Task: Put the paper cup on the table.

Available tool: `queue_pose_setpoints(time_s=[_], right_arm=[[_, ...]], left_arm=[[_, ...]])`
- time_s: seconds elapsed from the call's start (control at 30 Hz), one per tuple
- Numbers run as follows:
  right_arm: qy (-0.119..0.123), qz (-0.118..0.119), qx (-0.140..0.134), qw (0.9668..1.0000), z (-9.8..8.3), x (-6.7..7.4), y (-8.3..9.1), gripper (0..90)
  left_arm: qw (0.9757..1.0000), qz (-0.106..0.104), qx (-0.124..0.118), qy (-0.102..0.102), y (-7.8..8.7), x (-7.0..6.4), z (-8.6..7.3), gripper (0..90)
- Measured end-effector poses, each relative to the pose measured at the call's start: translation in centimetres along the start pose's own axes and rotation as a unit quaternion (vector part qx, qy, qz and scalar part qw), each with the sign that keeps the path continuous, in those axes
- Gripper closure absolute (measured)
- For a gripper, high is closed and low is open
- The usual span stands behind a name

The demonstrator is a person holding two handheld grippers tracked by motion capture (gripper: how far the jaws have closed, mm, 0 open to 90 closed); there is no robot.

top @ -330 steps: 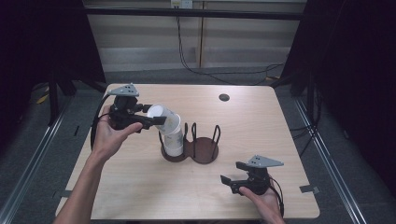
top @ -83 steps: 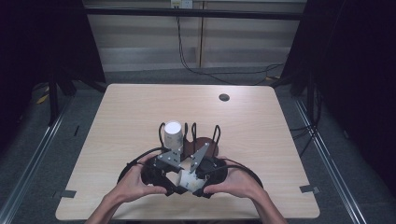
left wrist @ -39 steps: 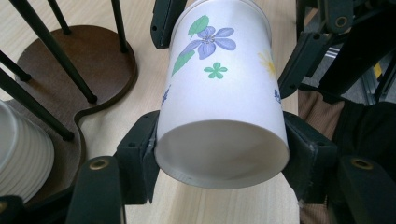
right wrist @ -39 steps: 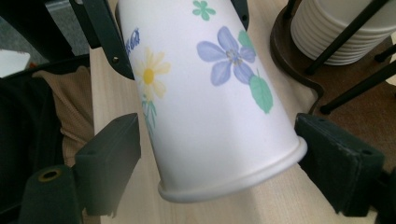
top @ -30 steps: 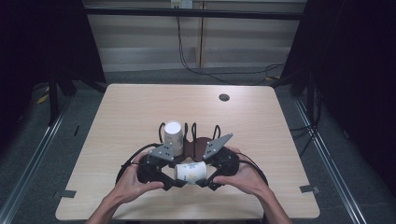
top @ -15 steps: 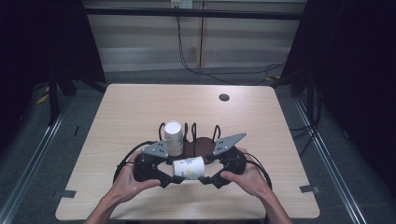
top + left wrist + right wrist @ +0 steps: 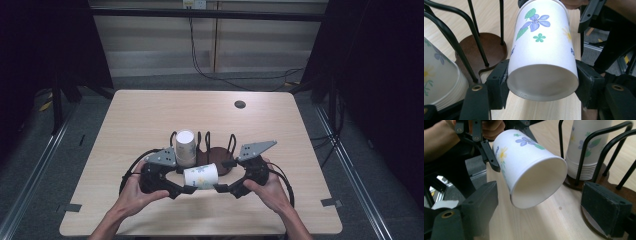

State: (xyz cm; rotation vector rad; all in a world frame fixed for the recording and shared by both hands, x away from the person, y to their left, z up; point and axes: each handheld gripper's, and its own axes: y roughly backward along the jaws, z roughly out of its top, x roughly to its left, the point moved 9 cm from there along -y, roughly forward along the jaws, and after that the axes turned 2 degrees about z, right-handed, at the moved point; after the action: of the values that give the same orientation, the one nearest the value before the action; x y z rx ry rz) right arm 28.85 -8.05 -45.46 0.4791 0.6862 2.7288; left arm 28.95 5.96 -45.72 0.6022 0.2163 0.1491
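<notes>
**Cup lay sideways between two grippers**

High view: the paper cup (image 7: 201, 176) lay level between the left gripper (image 7: 186, 189) and right gripper (image 7: 220, 188).

Left gripper view: its jaws clamped the cup's base.

Right gripper view: its jaws, just widened, flanked the rim untouched.

One loose cup (image 7: 201, 176), one cup stack (image 7: 185, 148), perhaps ten, one rack (image 7: 218, 152), two grippers

Black tongs (image 7: 189, 189) with brass screws, grey three-cornered plates, looping black cables, bare forearms
</notes>
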Motion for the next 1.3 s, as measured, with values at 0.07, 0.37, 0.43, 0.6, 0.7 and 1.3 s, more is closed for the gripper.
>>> queue_pose_setpoints(time_s=[0.07,0.37,0.43,0.6,0.7,1.3], right_arm=[[-0.001,0.001,-0.005,1.0,0.1,0.0,0.1,14.0],[-0.014,0.011,-0.05,0.9986,1.0,0.1,0.8,14.2],[-0.016,0.014,-0.06,0.998,1.2,0.1,0.9,14.2],[-0.014,0.028,-0.081,0.9963,1.5,0.4,1.1,14.1],[-0.016,0.037,-0.085,0.9956,1.5,0.6,1.0,13.9],[-0.031,0.065,-0.118,0.9904,1.8,0.8,0.8,13.9]], left_arm=[[1.0,0.001,-0.007,0.003,0.1,0.0,0.1,36.9],[0.9998,-0.001,-0.021,0.002,0.0,-0.3,0.6,36.7],[0.9996,-0.002,-0.03,0.001,0.1,-0.4,0.8,36.7],[0.9992,-0.004,-0.04,-0.002,0.3,-0.6,1.1,36.7],[0.9989,0.003,-0.047,-0.004,0.4,-0.5,1.3,36.7],[0.9984,-0.007,-0.055,-0.007,0.4,-1.2,1.8,36.7]])
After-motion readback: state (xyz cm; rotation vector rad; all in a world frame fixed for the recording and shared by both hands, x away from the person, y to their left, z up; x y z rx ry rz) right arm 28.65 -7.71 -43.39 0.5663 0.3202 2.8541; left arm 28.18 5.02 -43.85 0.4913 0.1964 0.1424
